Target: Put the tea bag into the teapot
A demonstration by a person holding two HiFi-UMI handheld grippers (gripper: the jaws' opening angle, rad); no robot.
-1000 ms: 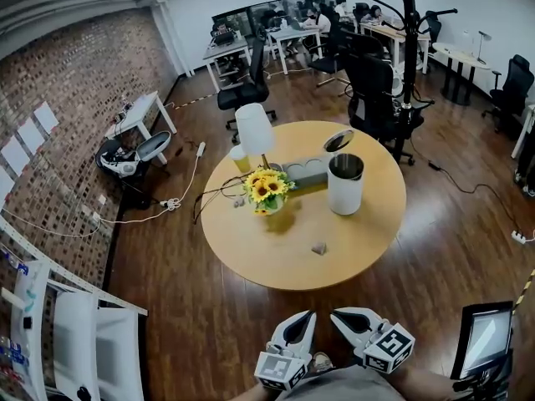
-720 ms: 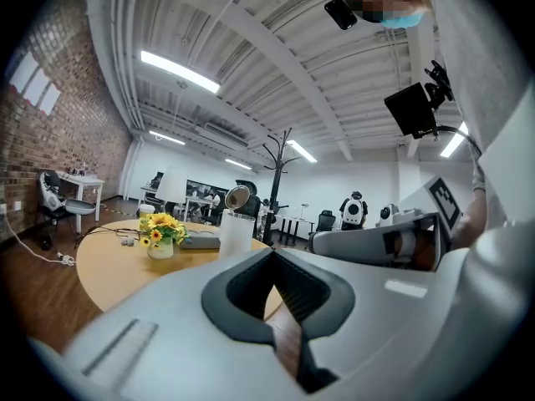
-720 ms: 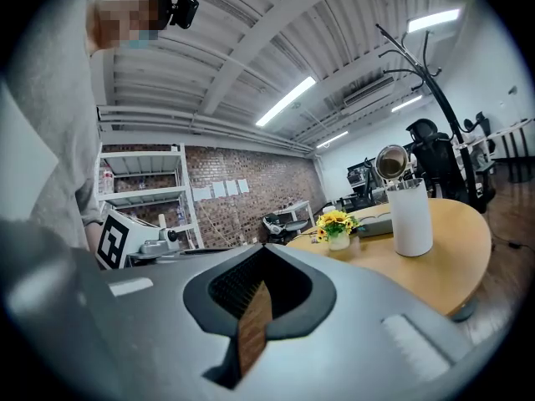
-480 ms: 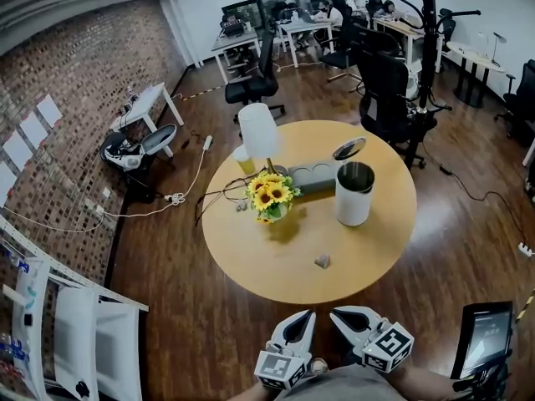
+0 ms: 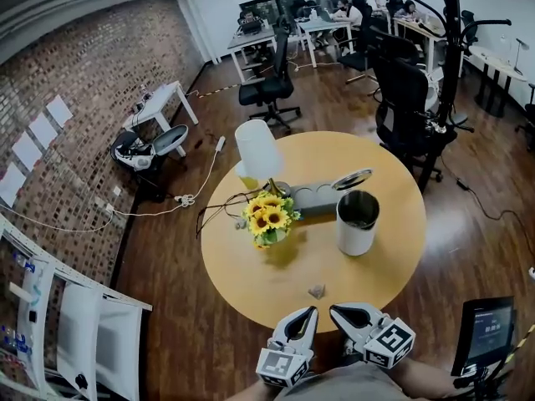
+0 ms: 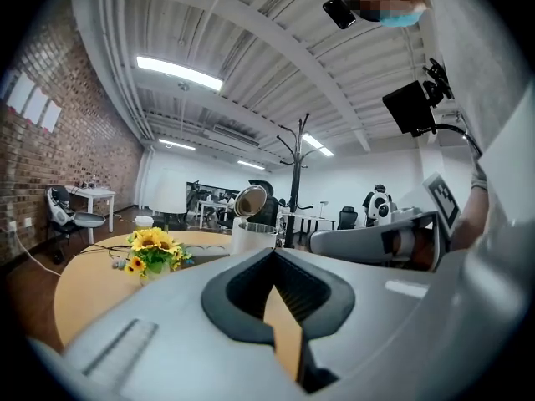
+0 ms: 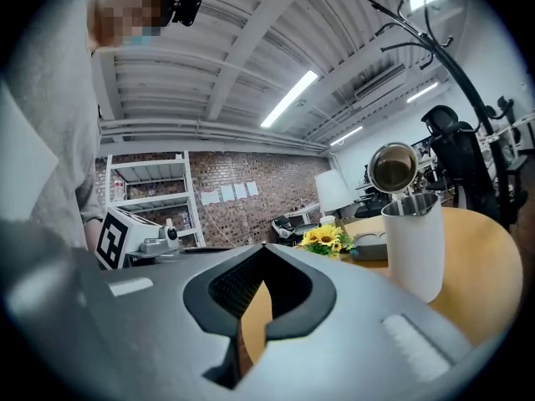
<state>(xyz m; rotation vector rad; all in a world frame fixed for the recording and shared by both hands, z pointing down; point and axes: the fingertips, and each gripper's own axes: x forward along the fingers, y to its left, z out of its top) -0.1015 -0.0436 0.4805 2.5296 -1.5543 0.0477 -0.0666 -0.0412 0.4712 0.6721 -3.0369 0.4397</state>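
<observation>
**Head view, then each gripper view: the tea bag waits on the desk and both grippers are shut**

Head view: The tea bag (image 5: 317, 291) lies alone on the round desk (image 5: 242, 257), close to the near edge. The teapot (image 5: 357, 224) stands farther back and a bit to the right, well apart from the bag. Its lid (image 5: 352, 179) is flipped up, so the top is open. The sunflowers (image 5: 266, 217) and a lamp (image 5: 257, 150) stand to the left of the pot. The left gripper (image 5: 303, 320) and the right gripper (image 5: 344, 314) hang side by side at the near edge of the desk, just short of the bag. Neither one touches it.

Left gripper view: The two jaws are pressed together with nothing between them. Past them you can see the sunflowers, the teapot and the other gripper. The tea bag does not show here.

Right gripper view: These jaws are closed tight too, and empty. This view shows the teapot from the side, tall with its lid standing up. That is harder to see from above. The tea bag is missing here as well, so only the head view tells where it is.

What could go wrong: The bag is small and sits near the edge. I think closed jaws would only push it, maybe off the desk, so a gripper must open first. A weak pinch could drop the bag on the way. A bump on the raised lid could tip the pot.
</observation>
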